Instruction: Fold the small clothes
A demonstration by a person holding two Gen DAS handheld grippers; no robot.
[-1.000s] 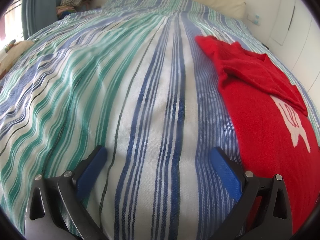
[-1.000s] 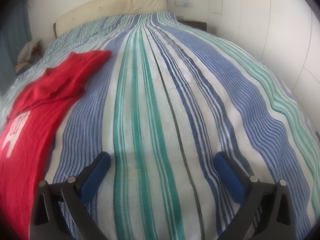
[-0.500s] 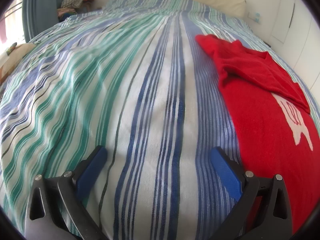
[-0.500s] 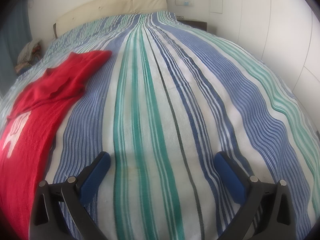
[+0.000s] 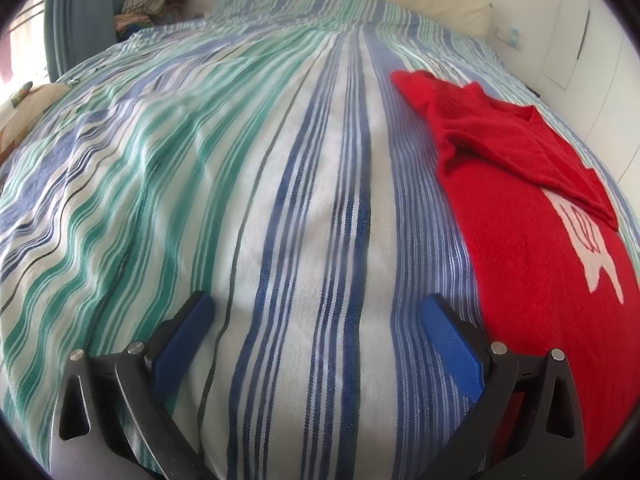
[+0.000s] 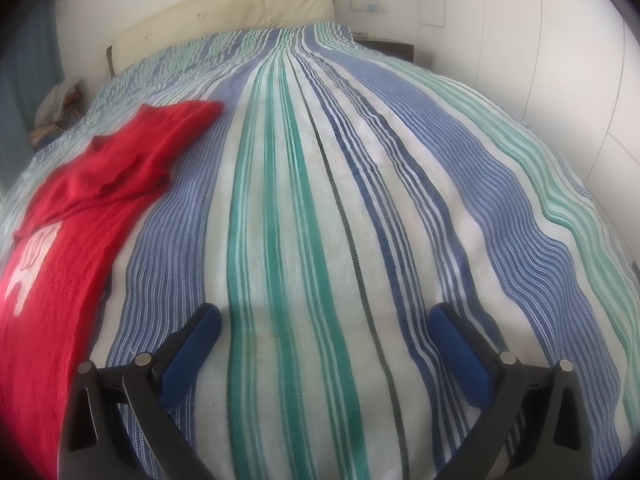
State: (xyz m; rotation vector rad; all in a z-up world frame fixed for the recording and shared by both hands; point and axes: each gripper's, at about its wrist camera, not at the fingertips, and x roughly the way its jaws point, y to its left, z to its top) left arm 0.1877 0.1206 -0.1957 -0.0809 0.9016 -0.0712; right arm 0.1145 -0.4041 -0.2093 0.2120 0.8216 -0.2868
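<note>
A red garment (image 5: 532, 240) with a white print lies flat on the striped bedspread (image 5: 280, 200), its upper part folded over itself. In the left wrist view it fills the right side; my left gripper (image 5: 316, 312) is open and empty over the stripes just left of its edge. In the right wrist view the red garment (image 6: 68, 240) lies at the left. My right gripper (image 6: 324, 320) is open and empty over bare bedspread (image 6: 360, 200), to the right of the garment.
A beige headboard (image 6: 224, 12) stands at the far end of the bed. A pile of clothes (image 5: 152, 0) sits by the blue curtain (image 5: 64, 16) at the far left. White wardrobe doors (image 6: 560, 60) run along the right side.
The left wrist view has shifted slightly, so the red garment sits a little further right and lower. The right gripper has hardly moved. Both grippers stay open.
</note>
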